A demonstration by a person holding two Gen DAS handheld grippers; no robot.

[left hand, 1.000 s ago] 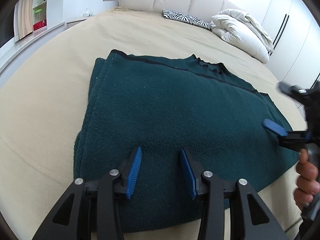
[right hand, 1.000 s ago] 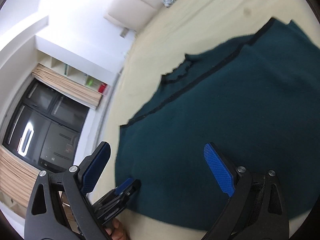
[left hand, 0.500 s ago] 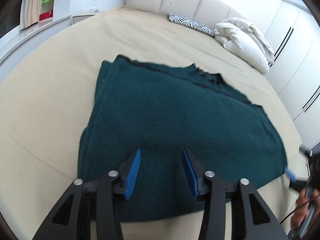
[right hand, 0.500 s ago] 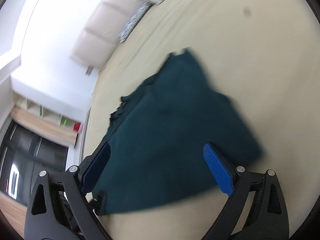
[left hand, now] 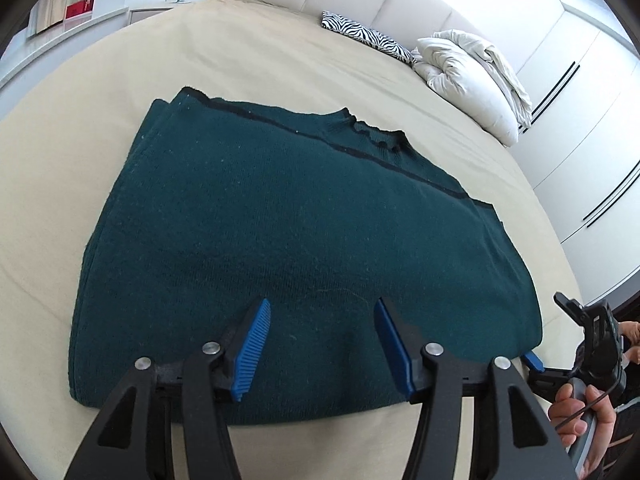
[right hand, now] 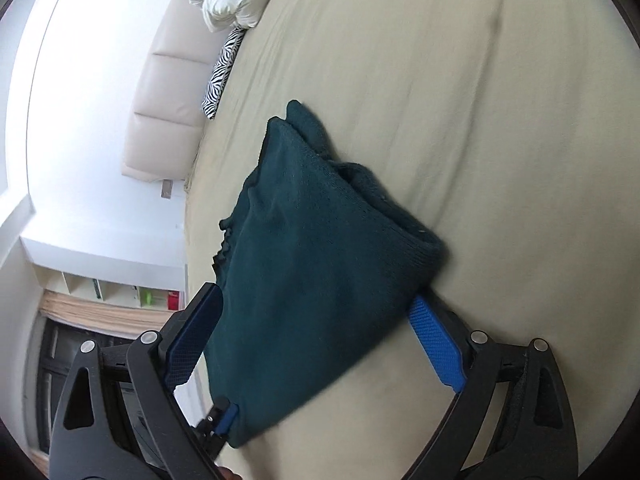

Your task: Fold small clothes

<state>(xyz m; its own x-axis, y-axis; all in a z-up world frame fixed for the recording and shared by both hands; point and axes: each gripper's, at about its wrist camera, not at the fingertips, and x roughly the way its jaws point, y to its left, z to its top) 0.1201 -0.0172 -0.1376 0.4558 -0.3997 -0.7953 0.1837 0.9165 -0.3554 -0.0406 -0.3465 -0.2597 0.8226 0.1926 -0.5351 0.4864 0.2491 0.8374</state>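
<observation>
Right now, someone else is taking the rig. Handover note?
Left gripper: open, jaws have just been opening, nothing pinched, over the near edge of the green sweater.
Right gripper: open wide, at the sweater's right edge, one finger low beside the fold; no grip visible.
Sweater lies on the bed, already folded into a flat layered rectangle, collar on the far side.
Done: at least one fold, judging by the doubled edges.
Left: probably another fold across to make it compact; neither gripper has hold yet.
</observation>
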